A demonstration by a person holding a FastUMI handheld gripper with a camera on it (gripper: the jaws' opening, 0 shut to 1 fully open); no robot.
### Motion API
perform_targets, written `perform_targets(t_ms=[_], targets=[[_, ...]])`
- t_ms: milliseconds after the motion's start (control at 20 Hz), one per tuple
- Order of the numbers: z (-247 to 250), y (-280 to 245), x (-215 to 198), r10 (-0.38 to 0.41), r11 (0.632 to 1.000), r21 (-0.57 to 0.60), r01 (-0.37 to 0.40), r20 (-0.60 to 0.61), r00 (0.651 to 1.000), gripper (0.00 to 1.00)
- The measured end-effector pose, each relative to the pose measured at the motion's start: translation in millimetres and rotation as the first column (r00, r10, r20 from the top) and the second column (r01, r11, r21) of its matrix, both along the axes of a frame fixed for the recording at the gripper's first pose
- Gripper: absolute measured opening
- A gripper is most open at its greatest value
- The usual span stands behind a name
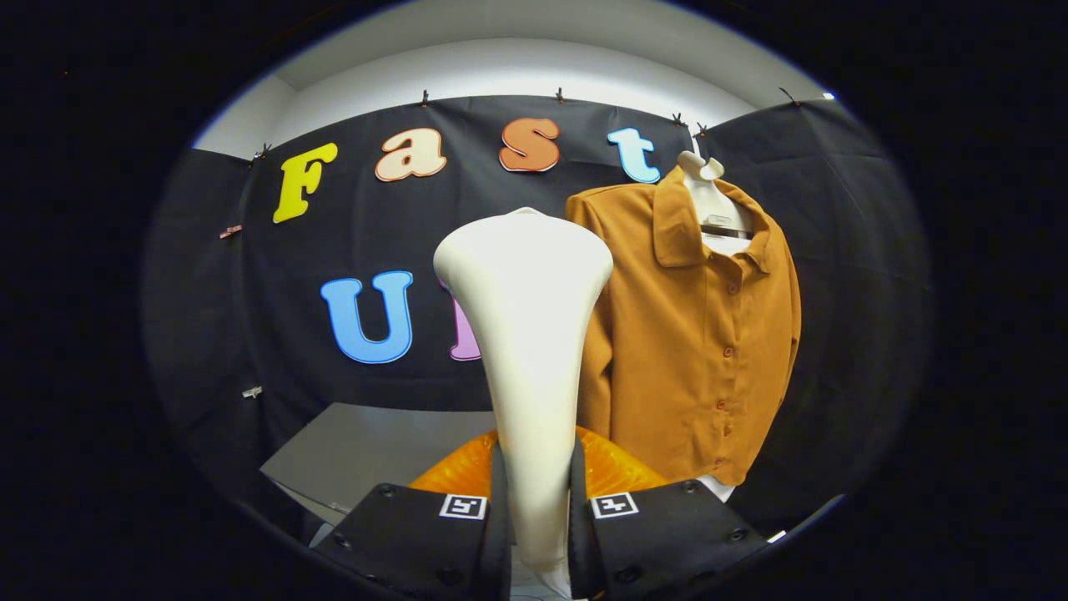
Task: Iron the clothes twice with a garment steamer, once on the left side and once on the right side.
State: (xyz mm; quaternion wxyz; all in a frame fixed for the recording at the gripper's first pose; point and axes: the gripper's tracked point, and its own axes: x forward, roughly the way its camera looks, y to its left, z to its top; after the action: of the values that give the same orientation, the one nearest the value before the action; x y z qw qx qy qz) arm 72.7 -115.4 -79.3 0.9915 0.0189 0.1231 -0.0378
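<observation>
While the garment steamer (527,334) serves as the reference point, the brown shirt (701,334) hangs to its right and beyond it, on a white hanger (702,171) against the black cloth wall; the shirt is buttoned, with its collar open. The grey table (367,451) lies below and to the left of the steamer, behind the fingers. The steamer stands upright, its wide white head at the top and its narrow handle at the bottom. An amber translucent part (455,472) sits behind the handle base. The gripper (538,509) is clamped on the steamer handle, both fingers pressing its sides.
</observation>
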Motion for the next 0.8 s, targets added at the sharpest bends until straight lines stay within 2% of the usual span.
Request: perform_targets(t_ms=[300,800], targets=[[-0.3,49.7,-22.4,0.007,1.0,-0.012,-0.007,-0.003,1.0,0.3],[2.8,68.5,-33.8,-0.009,1.0,-0.011,0.009,-0.008,1.0,0.3]])
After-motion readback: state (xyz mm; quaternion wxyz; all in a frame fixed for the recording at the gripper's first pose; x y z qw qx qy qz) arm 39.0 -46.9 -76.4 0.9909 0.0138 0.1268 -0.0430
